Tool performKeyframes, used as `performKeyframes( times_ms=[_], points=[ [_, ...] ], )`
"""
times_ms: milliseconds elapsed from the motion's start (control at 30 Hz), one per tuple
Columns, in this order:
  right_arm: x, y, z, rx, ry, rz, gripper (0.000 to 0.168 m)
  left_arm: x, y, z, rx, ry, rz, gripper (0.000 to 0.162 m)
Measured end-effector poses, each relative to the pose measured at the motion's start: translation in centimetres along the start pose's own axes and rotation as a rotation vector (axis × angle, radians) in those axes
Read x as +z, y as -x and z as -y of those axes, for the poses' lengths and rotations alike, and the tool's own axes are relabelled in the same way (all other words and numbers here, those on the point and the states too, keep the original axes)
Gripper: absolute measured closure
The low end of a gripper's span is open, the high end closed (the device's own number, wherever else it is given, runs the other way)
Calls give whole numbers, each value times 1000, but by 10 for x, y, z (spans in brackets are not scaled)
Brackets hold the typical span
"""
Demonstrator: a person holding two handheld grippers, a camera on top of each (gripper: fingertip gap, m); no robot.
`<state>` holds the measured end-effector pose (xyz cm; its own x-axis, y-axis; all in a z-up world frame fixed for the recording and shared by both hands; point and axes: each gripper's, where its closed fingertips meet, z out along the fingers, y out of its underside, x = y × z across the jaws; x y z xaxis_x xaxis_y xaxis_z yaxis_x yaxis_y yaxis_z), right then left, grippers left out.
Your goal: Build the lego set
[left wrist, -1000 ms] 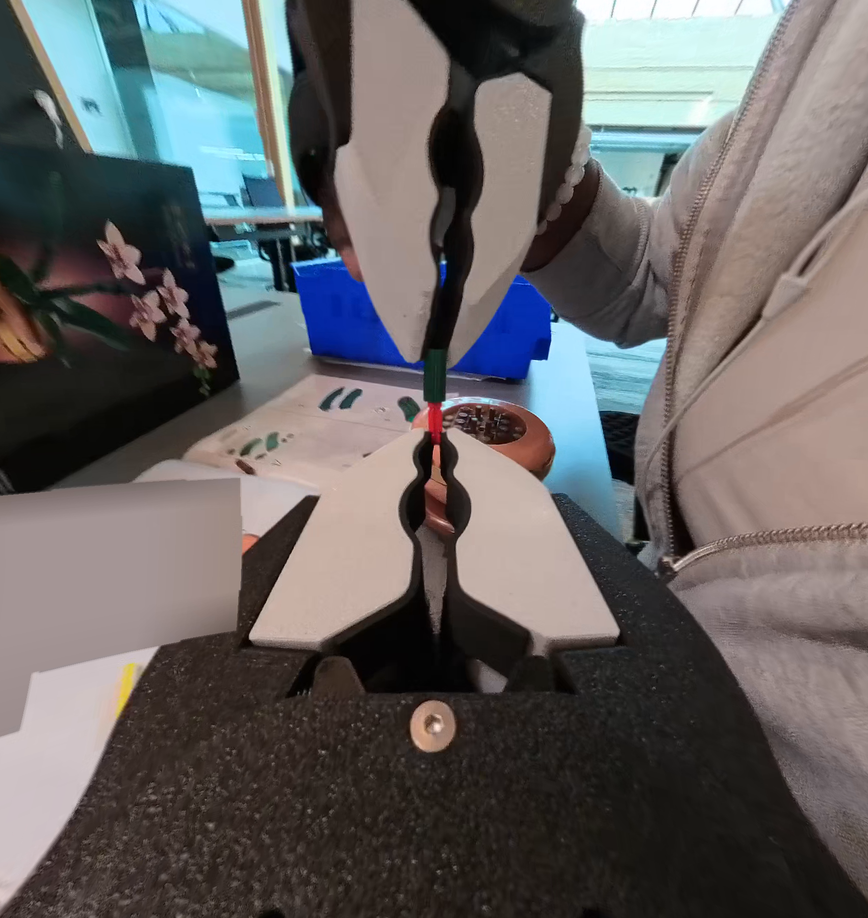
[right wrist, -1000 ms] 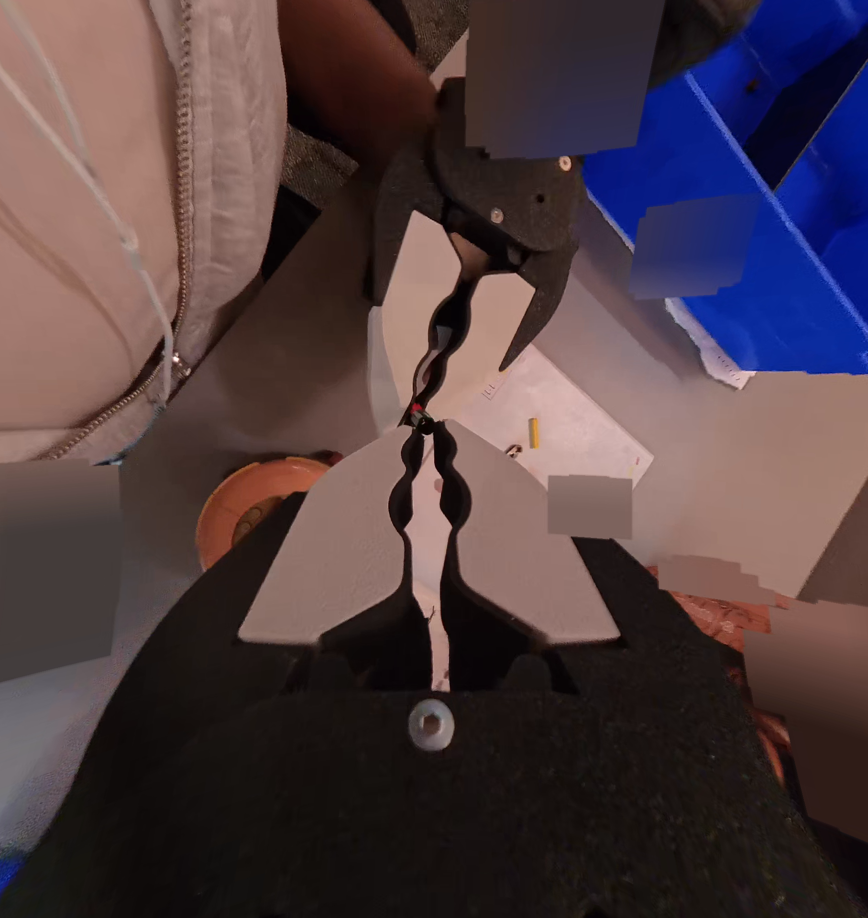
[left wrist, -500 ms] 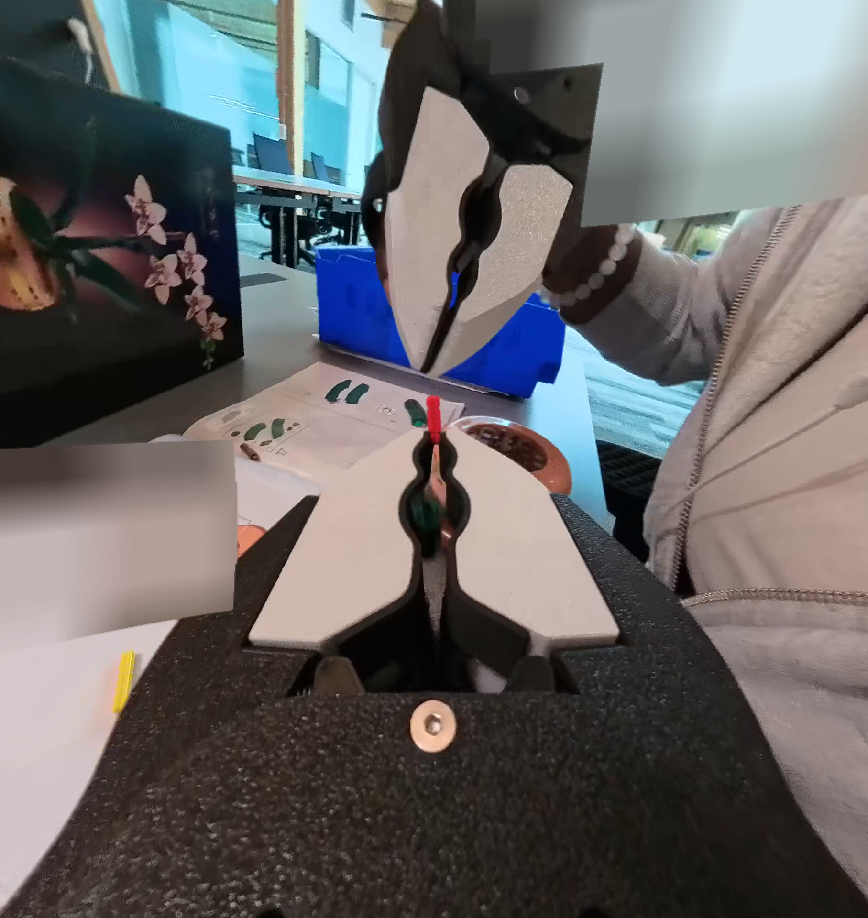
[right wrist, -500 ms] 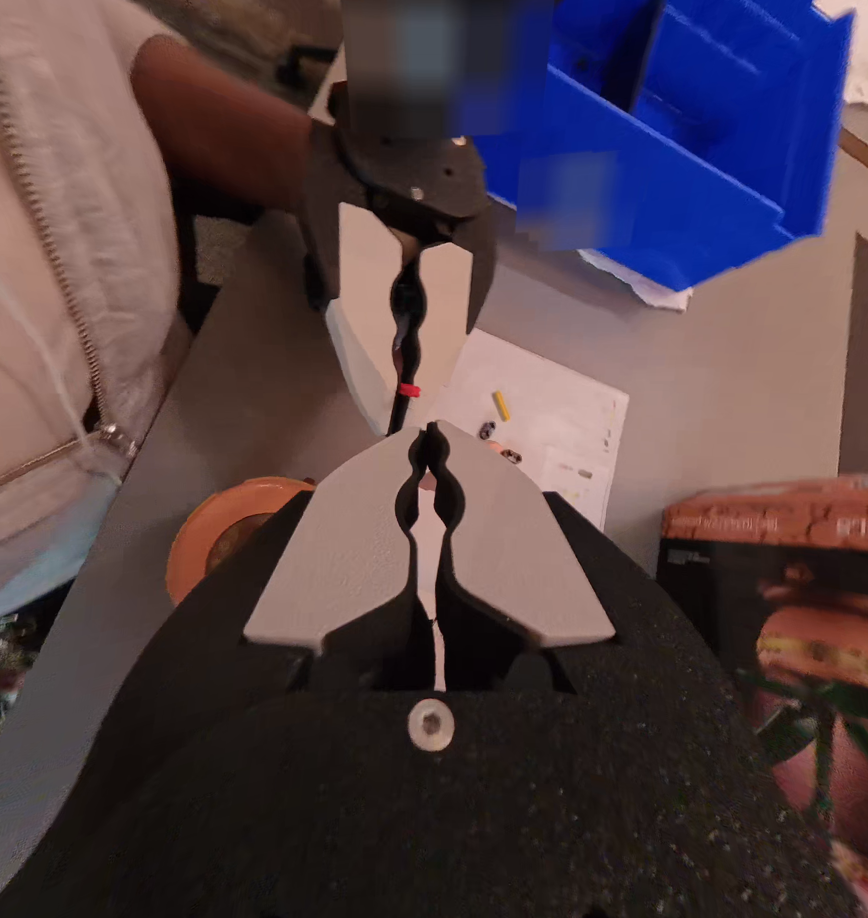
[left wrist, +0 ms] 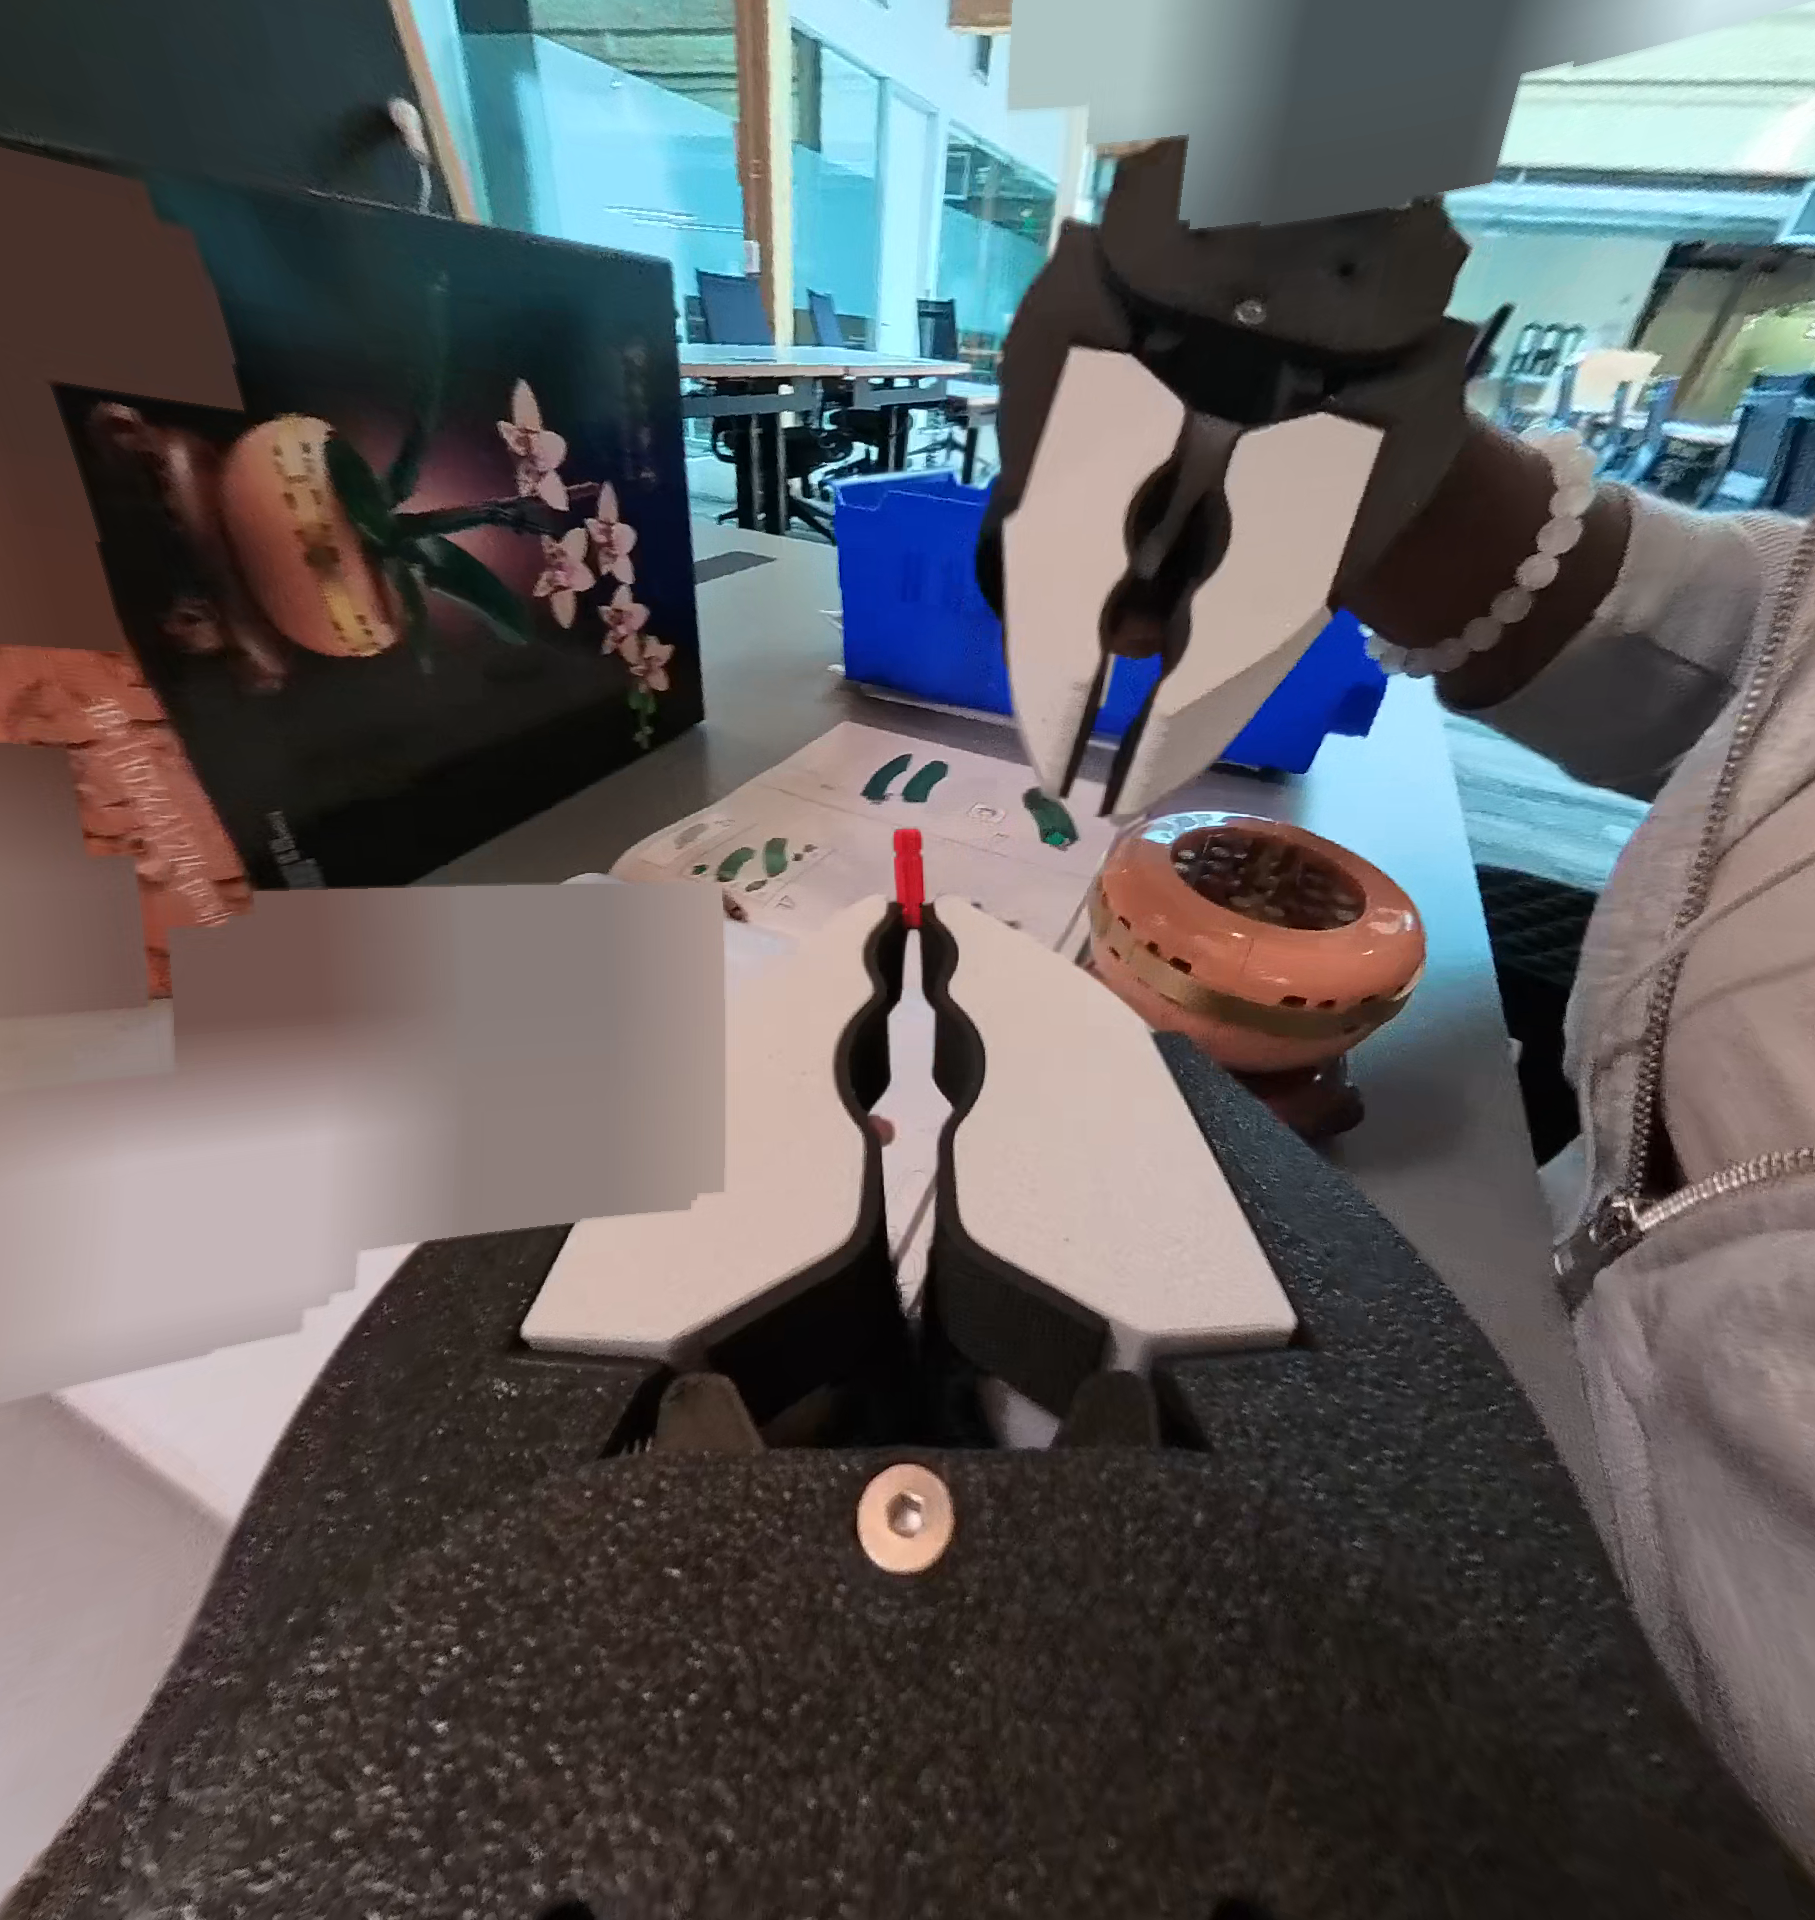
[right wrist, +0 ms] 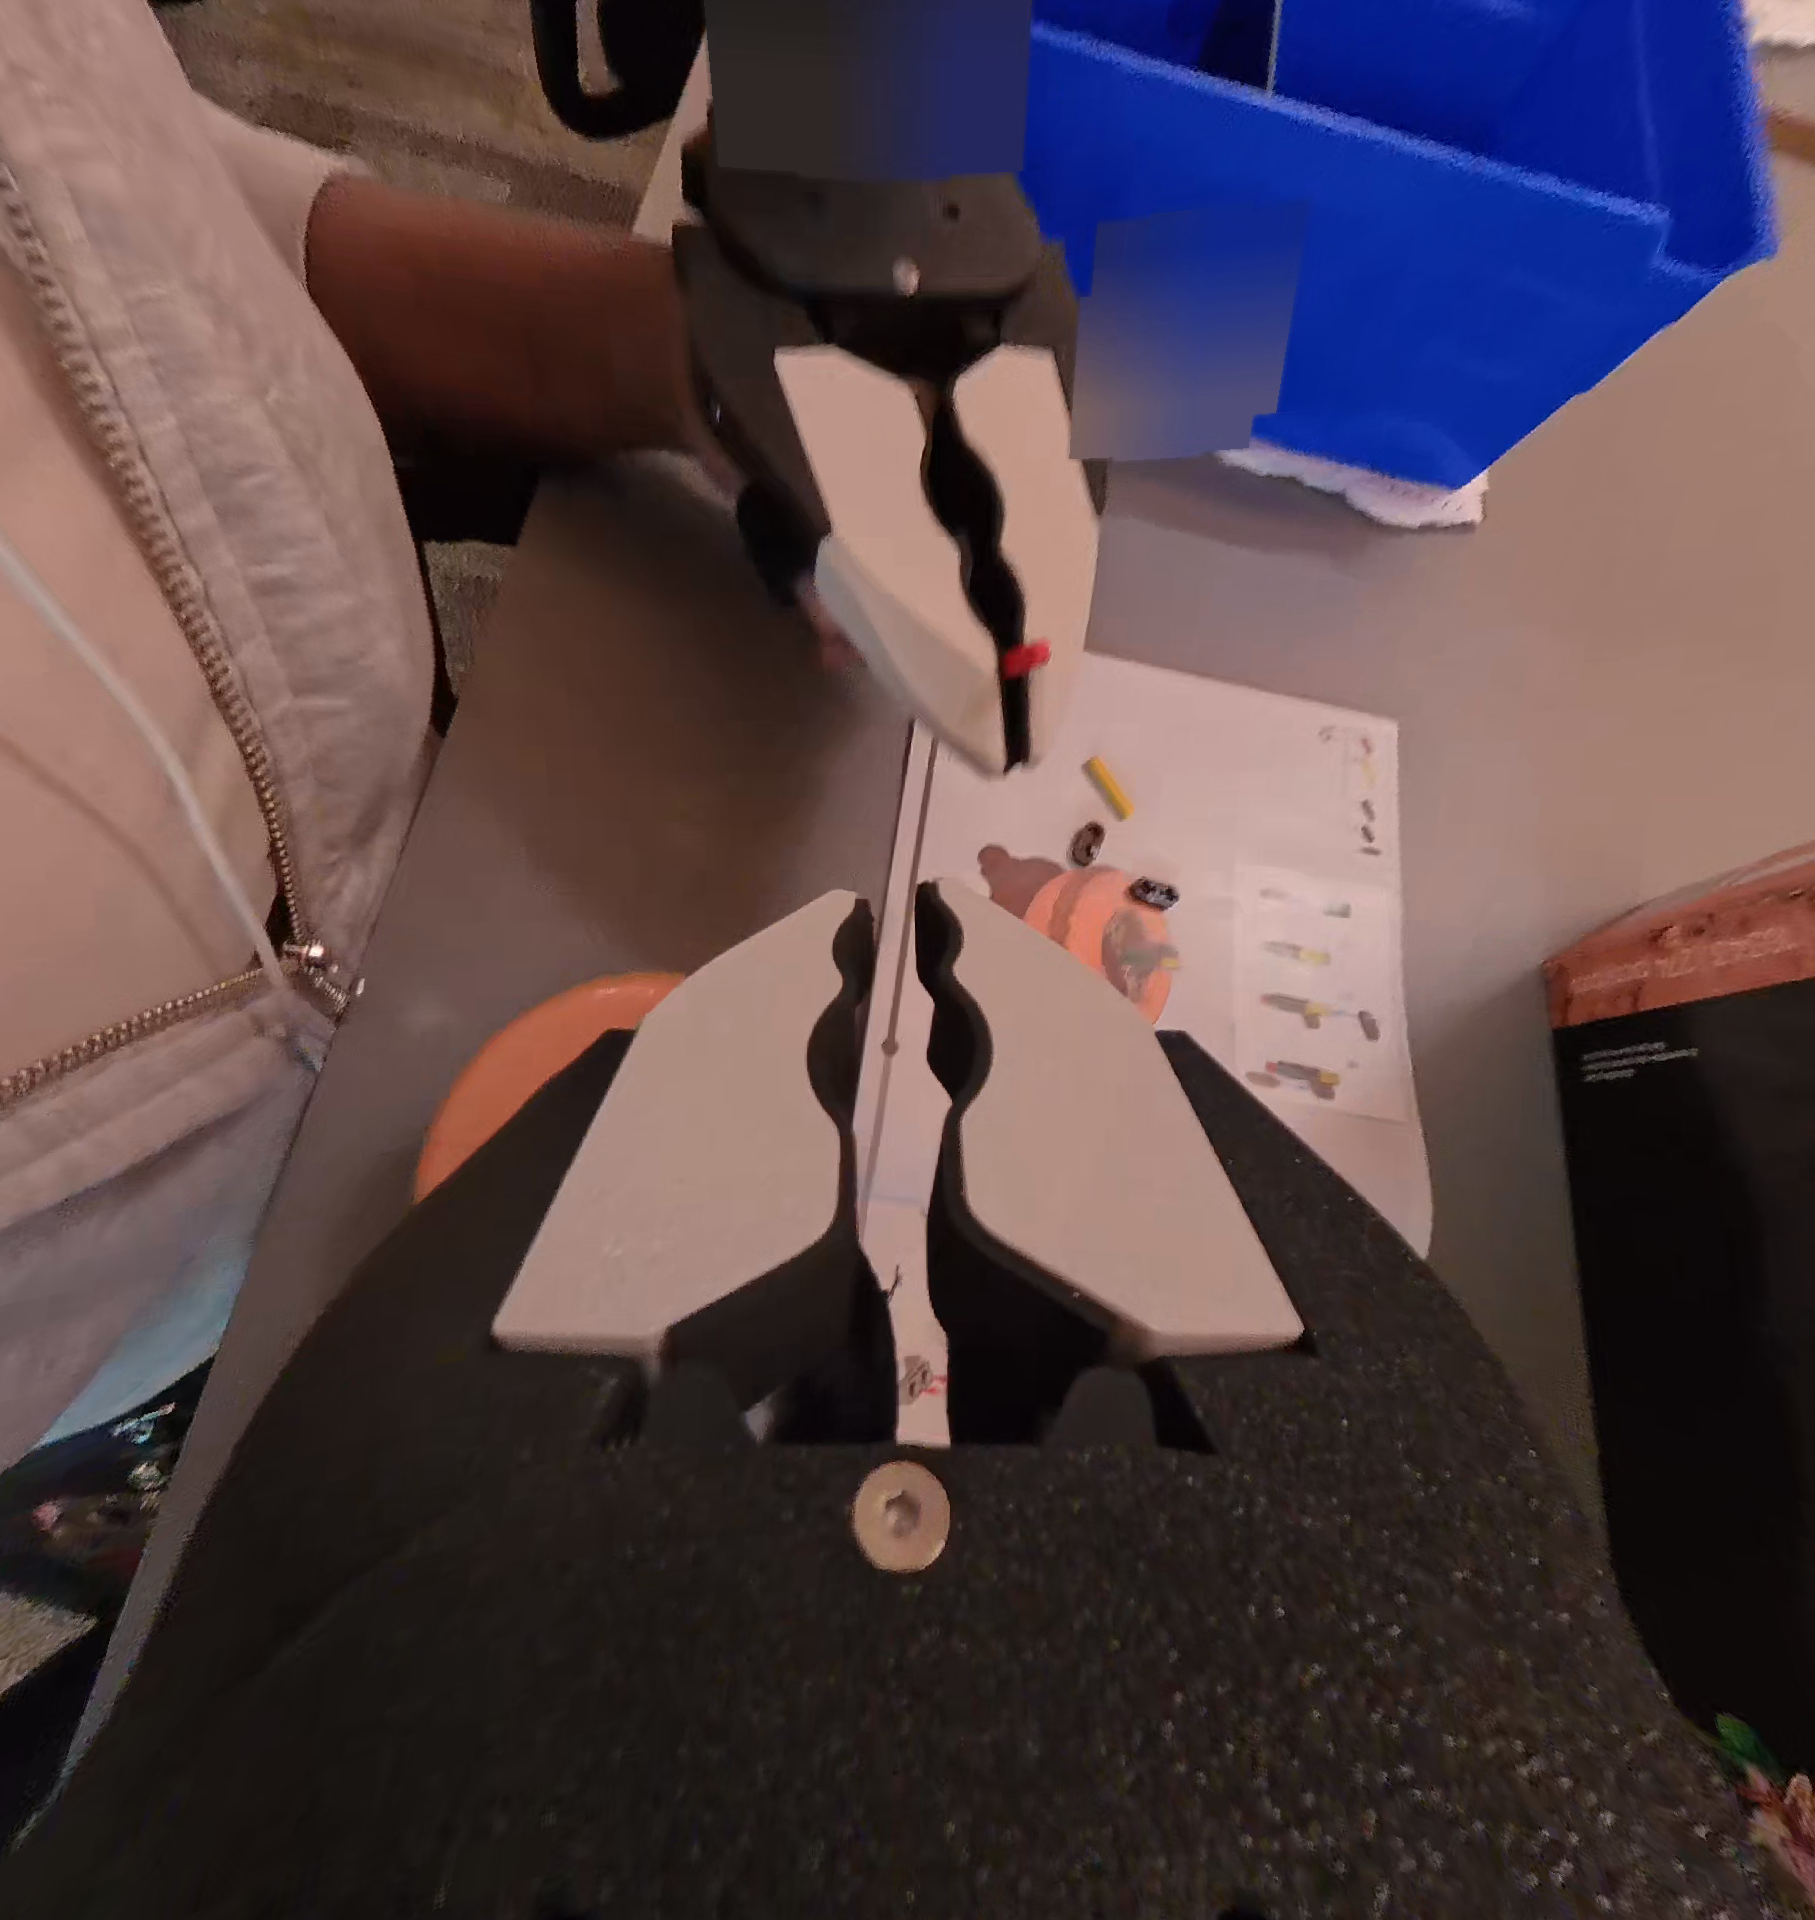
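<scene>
My left gripper point(left wrist: 911, 912) is shut on a small red pin point(left wrist: 908, 878) that sticks out past its tips. It also shows in the right wrist view point(right wrist: 1017, 727), held above the paper with the red pin point(right wrist: 1028, 657) in its jaws. My right gripper point(right wrist: 890, 899) is slightly open and empty. In the left wrist view it point(left wrist: 1085, 795) hangs tips-down above the instruction booklet point(left wrist: 830, 821), beyond and to the right of the pin. A round pink brick pot point(left wrist: 1256, 935) stands on the table at the right.
A yellow pin point(right wrist: 1109, 787), two small black pieces point(right wrist: 1155, 889) and an orange sub-assembly point(right wrist: 1100, 925) lie on a white sheet point(right wrist: 1298, 935). A blue bin point(right wrist: 1402, 260) stands behind. The dark set box point(left wrist: 415, 582) stands at the left. A person's torso point(left wrist: 1734, 1039) borders the table edge. My hands' fingertips stand some 4 centimetres from each other. The right tips stand about 5 centimetres off the round pink brick pot point(left wrist: 1256, 935).
The two grippers have drawn apart from tip to tip. The right gripper has opened, and the green piece it held on the red pin is no longer in view.
</scene>
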<state>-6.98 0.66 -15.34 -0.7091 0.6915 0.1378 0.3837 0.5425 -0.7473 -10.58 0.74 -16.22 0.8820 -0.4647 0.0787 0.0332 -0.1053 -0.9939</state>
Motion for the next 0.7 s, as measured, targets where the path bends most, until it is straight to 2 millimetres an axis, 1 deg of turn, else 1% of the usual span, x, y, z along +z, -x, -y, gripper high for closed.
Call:
performKeyframes(
  times_ms=[67, 133, 200, 333, 400, 433, 500, 567, 600, 633, 667, 700],
  points=[
    [3, 1, -8, 24, 55, 18, 156, -7, 3, 1, 10, 8, 31, 160],
    [8, 0, -12, 39, 99, 46, 154, -14, 6, 1, 34, 19, 74, 160],
    [11, -1, -10, 25, 114, 79, 156, -19, 6, 2, 50, 20, 114, 160],
    [15, 2, -4, -15, 168, 116, 155, -28, -2, 2, 48, 3, 143, 160],
    [20, 4, -5, -32, 209, 134, 160, -31, -5, 0, 60, 2, 153, 160],
    [23, 8, -6, -28, 231, 155, 161, -32, -5, -1, 66, -1, 159, 160],
    [24, 11, -8, -4, 275, 140, 160, -33, -8, -1, 68, -11, 156, 160],
    [17, 17, -1, 12, 259, 102, 155, -34, -12, 2, 88, -24, 157, 160],
    [11, 20, 4, 26, 216, 65, 154, -34, -15, 4, 99, -29, 149, 160],
    [3, 23, 8, 53, 177, 27, 149, -35, -20, 6, 104, -33, 129, 160],
    [-6, 26, 9, 91, 148, -19, 139, -35, -26, 7, 105, -38, 103, 160],
    [-15, 29, 6, 135, 127, -74, 120, -35, -32, 8, 105, -48, 79, 160]
  ],
)
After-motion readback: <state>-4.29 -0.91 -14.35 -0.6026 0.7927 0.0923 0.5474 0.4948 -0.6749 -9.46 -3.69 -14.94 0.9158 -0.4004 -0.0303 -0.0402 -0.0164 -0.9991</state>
